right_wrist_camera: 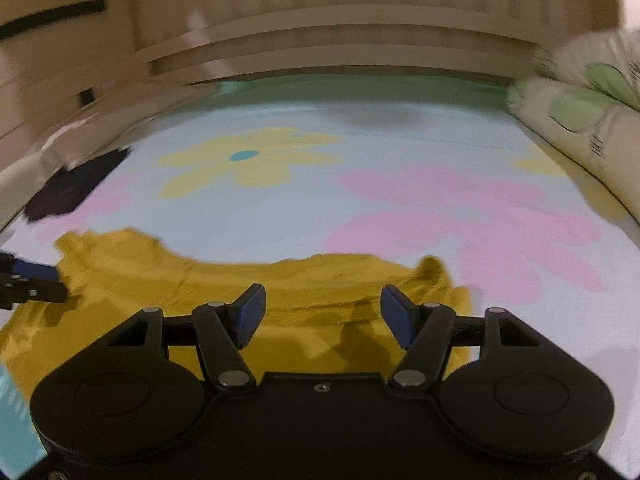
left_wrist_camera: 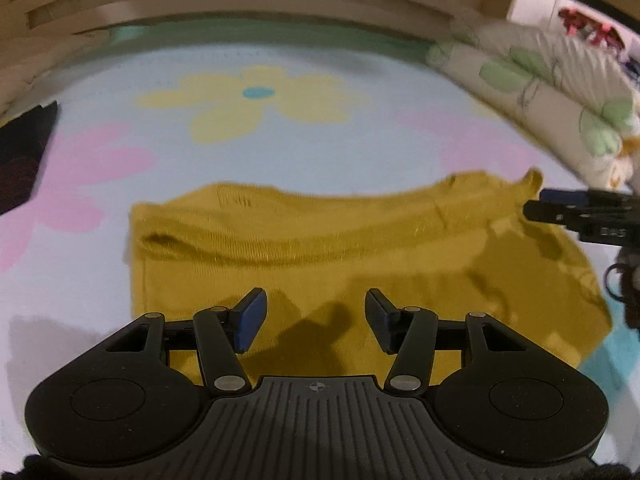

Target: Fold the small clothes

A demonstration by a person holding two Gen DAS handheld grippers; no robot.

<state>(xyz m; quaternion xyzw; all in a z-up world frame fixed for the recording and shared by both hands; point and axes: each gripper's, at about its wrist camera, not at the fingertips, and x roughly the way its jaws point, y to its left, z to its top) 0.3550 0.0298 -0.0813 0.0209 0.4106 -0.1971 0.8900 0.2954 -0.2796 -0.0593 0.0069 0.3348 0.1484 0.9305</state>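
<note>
A mustard-yellow garment lies spread on a bed sheet printed with big flowers, its far edge folded over into a thick band across its width. The left claw hangs just above the garment's near part with its blue-padded jaws apart and nothing between them. The right claw hangs above the garment's right end, jaws also apart and empty; a bunched corner of cloth sits just beyond its right finger. In the left view the right claw's tip shows at the garment's far right corner. Beyond the garment are a yellow flower and a pink flower. A dark cloth lies far left of the garment, and a leaf-patterned quilt lies to its far right.
</note>
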